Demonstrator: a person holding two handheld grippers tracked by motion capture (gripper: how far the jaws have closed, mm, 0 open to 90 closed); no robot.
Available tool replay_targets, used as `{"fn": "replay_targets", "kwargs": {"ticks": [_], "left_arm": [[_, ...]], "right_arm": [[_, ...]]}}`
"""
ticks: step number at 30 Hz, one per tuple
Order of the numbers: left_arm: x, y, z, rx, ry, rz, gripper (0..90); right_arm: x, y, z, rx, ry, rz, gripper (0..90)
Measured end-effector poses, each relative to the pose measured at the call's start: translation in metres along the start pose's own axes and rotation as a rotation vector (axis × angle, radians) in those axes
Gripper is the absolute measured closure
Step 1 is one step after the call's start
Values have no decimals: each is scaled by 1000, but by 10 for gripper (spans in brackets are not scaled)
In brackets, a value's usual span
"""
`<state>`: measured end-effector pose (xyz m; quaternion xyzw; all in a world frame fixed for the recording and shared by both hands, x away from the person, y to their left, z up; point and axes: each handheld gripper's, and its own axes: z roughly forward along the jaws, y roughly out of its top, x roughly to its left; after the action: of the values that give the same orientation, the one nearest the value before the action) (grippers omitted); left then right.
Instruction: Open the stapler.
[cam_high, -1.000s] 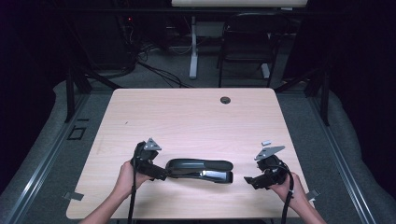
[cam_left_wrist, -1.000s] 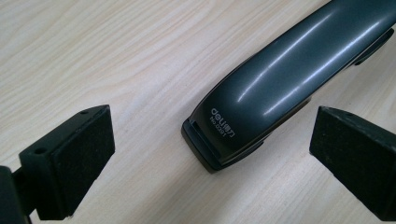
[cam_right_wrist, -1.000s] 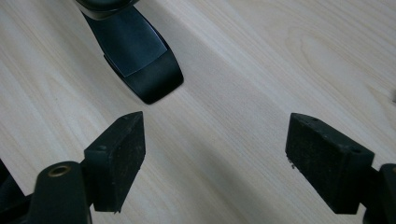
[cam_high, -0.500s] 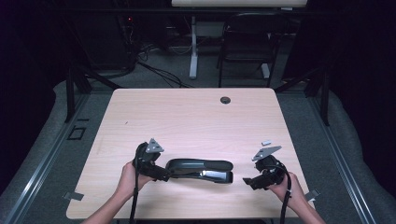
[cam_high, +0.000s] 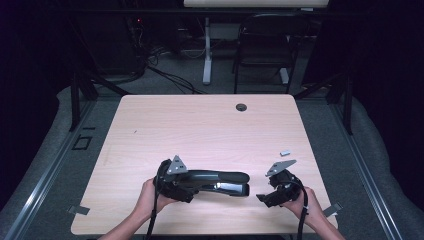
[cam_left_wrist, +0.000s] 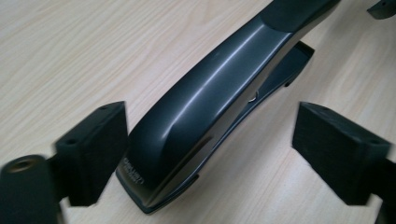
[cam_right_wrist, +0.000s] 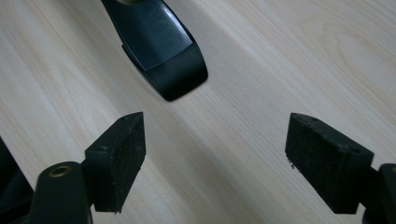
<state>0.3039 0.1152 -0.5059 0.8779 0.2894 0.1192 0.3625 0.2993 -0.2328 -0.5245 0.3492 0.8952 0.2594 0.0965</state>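
Observation:
A black stapler (cam_high: 220, 180) lies flat on the wooden table (cam_high: 200, 130) near the front edge, its length running left to right. My left gripper (cam_high: 190, 186) straddles its rear end. In the left gripper view the stapler (cam_left_wrist: 210, 102) runs between the jaws of that gripper (cam_left_wrist: 212, 126). The left pad sits against the stapler's side and the right pad stands well off it; these jaws have just been closing. My right gripper (cam_high: 264, 196) is open just right of the stapler's front tip. In the right gripper view that tip (cam_right_wrist: 159, 46) lies ahead of the open gripper (cam_right_wrist: 217, 130), with bare wood between the pads.
A small grey piece (cam_high: 285, 151) lies near the table's right edge. A round cable hole (cam_high: 241, 107) sits at the back middle. A dark chair (cam_high: 265, 45) and desk legs stand beyond the table.
My left gripper has slid to the right along the stapler's rear end. The stapler has stayed put and the right gripper has barely shifted.

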Motion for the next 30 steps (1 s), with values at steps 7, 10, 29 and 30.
{"fn": "replay_targets", "kwargs": {"ticks": [7,10,29,30], "left_arm": [[-7,1,5,8,-32,18,255],[-13,2,8,0,-46,31,314],[-49,7,30,-33,-111,75,744],[-51,7,32,-33,-110,75,774]], "right_arm": [[10,7,4,-13,19,-25,234],[14,10,7,-15,19,-35,273],[26,14,12,-40,66,-99,823],[27,15,13,-32,57,-108,835]]}}
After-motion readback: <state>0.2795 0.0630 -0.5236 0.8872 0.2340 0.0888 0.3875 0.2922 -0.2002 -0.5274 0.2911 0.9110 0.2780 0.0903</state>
